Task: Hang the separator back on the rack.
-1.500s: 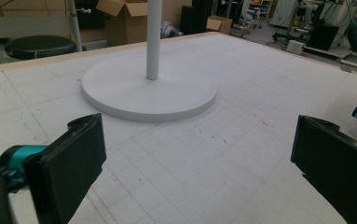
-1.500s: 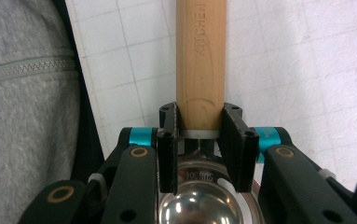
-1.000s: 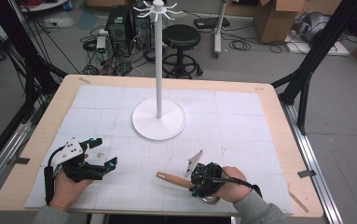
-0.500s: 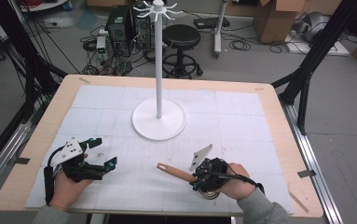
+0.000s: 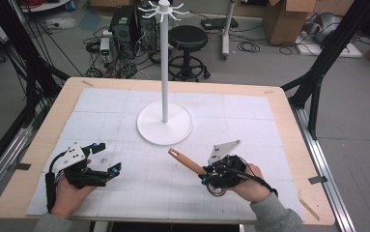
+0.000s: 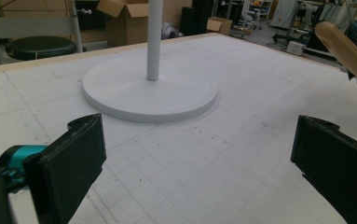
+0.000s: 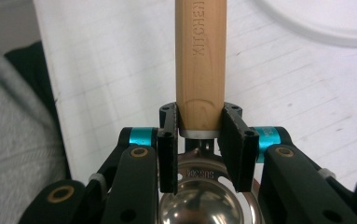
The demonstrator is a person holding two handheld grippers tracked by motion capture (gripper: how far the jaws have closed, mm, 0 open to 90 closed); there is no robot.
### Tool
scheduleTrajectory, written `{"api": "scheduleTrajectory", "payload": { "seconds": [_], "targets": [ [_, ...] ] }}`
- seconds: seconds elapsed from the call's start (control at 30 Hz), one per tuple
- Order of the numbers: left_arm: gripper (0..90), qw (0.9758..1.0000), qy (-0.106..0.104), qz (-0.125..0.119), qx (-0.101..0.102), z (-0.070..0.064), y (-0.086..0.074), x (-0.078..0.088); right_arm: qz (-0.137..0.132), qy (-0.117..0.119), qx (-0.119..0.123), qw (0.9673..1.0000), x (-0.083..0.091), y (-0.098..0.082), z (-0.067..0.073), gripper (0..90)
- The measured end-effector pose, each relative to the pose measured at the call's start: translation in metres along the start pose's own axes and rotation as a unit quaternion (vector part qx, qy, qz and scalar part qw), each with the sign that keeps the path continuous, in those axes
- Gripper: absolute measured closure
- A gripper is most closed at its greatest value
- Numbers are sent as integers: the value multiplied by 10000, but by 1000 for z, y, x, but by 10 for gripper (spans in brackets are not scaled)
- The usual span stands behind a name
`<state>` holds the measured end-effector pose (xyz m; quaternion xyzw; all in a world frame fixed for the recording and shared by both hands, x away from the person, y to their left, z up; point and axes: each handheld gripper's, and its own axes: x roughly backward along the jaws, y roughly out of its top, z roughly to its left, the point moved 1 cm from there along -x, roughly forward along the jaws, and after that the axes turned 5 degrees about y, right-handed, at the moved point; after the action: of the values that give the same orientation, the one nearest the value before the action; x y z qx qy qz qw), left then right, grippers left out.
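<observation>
My right gripper [image 5: 206,172] is shut on a utensil with a wooden handle [image 5: 185,162] and a metal bowl [image 5: 216,190], held above the table at the front right. The handle points up and left, toward the white stand [image 5: 164,63]. In the right gripper view the pads [image 7: 234,140] clamp the handle's [image 7: 200,56] lower end, just above the shiny bowl [image 7: 199,200]. My left gripper [image 5: 107,155] rests at the front left, open, with nothing between its jaws. In the left gripper view it [image 6: 199,163] faces the stand's round base [image 6: 148,93], and the wooden handle [image 6: 344,49] shows at the far right.
The stand's round base [image 5: 164,126] sits mid-table on a white gridded mat [image 5: 250,121], and hooks [image 5: 163,7] crown its pole. The wooden table rim [image 5: 293,125] frames the mat. Behind the table stand a black stool [image 5: 187,41], boxes and cables.
The right hand has lifted and shifted slightly right with the utensil, so the handle's free end now points higher. The left hand has stayed still.
</observation>
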<state>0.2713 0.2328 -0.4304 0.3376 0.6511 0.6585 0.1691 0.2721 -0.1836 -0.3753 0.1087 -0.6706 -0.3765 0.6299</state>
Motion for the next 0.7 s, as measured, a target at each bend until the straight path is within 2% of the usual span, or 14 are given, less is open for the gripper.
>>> {"api": "scheduleTrajectory", "payload": {
  "seconds": [0.2,0.43,0.53,0.63,0.7],
  "targets": [
    [37,10000,-11,-17,11,0,0,0,-495,-130,-73,9987,9,1,-3,700],
    [37,10000,-17,-26,16,-1,0,1,-1069,-274,-131,9938,18,0,-8,700],
    [37,10000,-12,-24,14,-1,1,1,-1298,-379,-100,9908,23,0,-10,700],
    [37,10000,-22,-21,27,-1,0,1,-1602,-435,-146,9860,28,-1,-11,700],
    [37,10000,-19,-22,29,-1,0,1,-1821,-509,-93,9819,32,-2,-11,700]
  ]
}}
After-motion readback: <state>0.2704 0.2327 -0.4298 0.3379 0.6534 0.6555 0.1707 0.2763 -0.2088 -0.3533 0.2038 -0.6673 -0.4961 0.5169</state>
